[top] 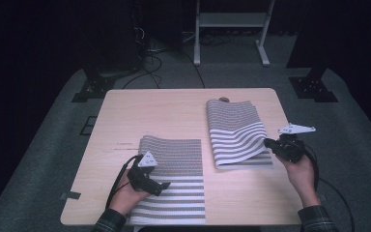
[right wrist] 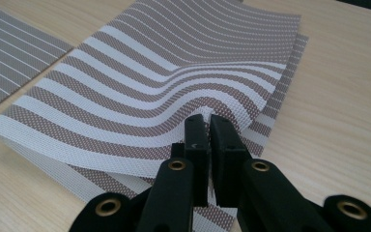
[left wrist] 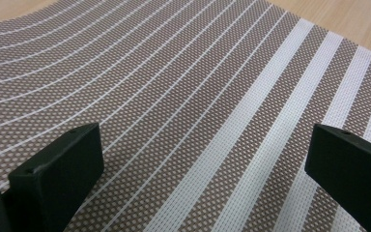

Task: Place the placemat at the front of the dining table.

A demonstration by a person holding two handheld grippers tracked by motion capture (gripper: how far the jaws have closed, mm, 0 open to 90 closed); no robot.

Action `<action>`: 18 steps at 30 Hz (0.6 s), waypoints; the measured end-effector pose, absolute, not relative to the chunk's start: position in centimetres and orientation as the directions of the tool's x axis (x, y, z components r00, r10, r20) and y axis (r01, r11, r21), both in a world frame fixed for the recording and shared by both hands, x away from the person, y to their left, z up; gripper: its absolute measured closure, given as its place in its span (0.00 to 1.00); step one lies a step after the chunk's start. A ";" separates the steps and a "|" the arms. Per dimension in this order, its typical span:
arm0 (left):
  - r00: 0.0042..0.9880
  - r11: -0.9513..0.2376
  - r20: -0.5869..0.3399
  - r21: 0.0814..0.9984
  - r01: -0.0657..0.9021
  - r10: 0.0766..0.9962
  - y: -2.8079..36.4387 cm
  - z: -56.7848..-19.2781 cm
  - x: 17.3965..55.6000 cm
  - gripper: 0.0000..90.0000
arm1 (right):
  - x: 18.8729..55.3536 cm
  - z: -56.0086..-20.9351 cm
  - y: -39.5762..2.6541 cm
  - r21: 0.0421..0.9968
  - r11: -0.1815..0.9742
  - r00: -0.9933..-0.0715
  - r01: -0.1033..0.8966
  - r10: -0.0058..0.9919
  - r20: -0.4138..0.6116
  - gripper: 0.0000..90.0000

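Rt gripper [right wrist: 208,121] clenched on top mat [top: 236,130] edge, lifted; left gripper [top: 166,186] released, hovering over near mat [top: 174,159].

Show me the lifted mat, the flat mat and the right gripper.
Lifted mat [top: 236,130]: high view, on its raised striped middle.
Flat mat [top: 174,159]: high view, on its fine-striped part.
Right gripper [right wrist: 208,126]: right gripper view, between the jaw tips.
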State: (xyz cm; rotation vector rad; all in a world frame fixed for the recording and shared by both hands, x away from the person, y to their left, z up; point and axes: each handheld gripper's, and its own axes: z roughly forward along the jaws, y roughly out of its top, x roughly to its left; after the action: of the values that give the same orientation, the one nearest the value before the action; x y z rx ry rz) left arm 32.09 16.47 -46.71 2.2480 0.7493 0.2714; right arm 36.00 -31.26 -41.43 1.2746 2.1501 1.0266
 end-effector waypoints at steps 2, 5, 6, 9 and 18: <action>0.804 -0.550 -0.031 0.713 0.434 0.594 16.7 -46.5 32.1 0.00 | 36.1 -41.0 -31.0 0.787 0.292 -0.487 0.543 0.873 0.012 0.96; 0.798 -0.537 -0.030 0.724 0.433 0.602 17.1 -46.3 32.0 0.00 | 36.3 -40.4 -30.3 0.800 0.291 -0.499 0.525 0.867 0.012 0.96; 0.796 -0.532 -0.031 0.728 0.432 0.605 17.2 -46.2 32.0 0.00 | 36.3 -40.3 -30.2 0.801 0.291 -0.502 0.523 0.865 0.014 0.96; 0.792 -0.519 -0.030 0.741 0.427 0.609 17.4 -45.9 31.9 0.00 | 36.7 -39.7 -29.3 0.811 0.294 -0.521 0.505 0.854 0.015 0.96; 0.812 -0.524 -0.025 0.752 0.399 0.583 16.4 -44.9 32.2 0.00 | 37.7 -39.2 -25.6 0.820 0.334 -0.600 0.465 0.800 0.014 0.96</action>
State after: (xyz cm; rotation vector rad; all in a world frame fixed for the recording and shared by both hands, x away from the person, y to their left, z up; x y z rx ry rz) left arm 32.16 16.35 -44.93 2.1919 0.7188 0.2935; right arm 37.75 -25.64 -39.18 1.1166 2.2114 1.1626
